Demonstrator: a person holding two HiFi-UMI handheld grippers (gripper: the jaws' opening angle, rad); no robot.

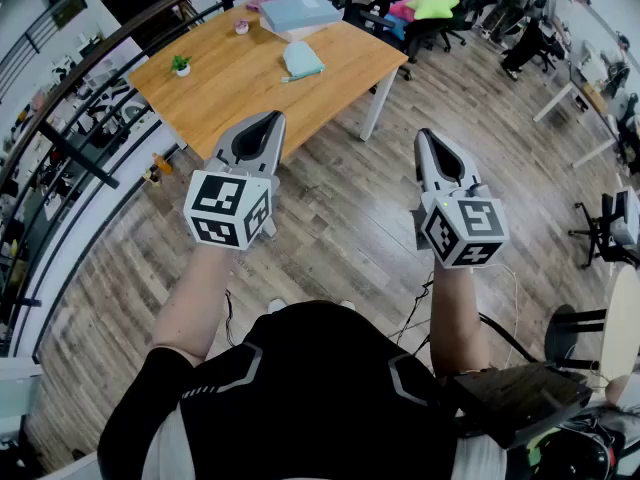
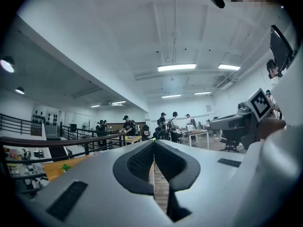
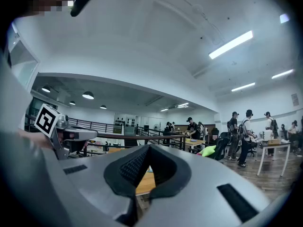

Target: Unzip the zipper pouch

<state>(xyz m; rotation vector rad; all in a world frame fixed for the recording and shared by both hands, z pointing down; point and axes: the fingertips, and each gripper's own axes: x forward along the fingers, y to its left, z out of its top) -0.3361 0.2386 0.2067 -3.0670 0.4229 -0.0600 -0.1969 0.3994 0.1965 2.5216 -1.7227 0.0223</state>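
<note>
Wooden floor fills the head view; the zipper pouch (image 1: 302, 60) lies on the table (image 1: 250, 93), well ahead of the left gripper (image 1: 271, 118) and right gripper (image 1: 429, 135) — plain only here. Left gripper view: jaws clenched, empty. Right gripper view: the same. Arriving closed would likely shove the pouch — missing its pull.

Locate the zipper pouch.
Head view: the zipper pouch lies on the right half of the wooden table, just nearer than the grey-blue box.
</note>
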